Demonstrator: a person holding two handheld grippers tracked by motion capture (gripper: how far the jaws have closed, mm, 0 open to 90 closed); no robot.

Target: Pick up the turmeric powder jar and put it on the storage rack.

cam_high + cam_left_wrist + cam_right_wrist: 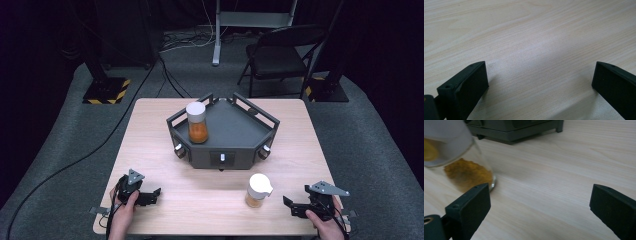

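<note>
Jars (pixel 258 190) (pixel 196 122) hold orange powder, one on the tray (pixel 235 127); both grippers (pixel 151 194) (pixel 291 205) gape wide, empty.

Pale matt wood-grain table (pixel 529 37); beside dark matt rack (pixel 225 135), clear glossy jar (pixel 257 191), matt white lid.

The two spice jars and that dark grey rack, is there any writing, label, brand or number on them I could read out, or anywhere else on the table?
None can be read.
Jar on the table: white cap, orange powder, no label showing.
Jar on the rack: no label showing.
Rack: plain, knobs unmarked.
Yellow-black hazard stripes on the stand base: a sign without words.
</note>
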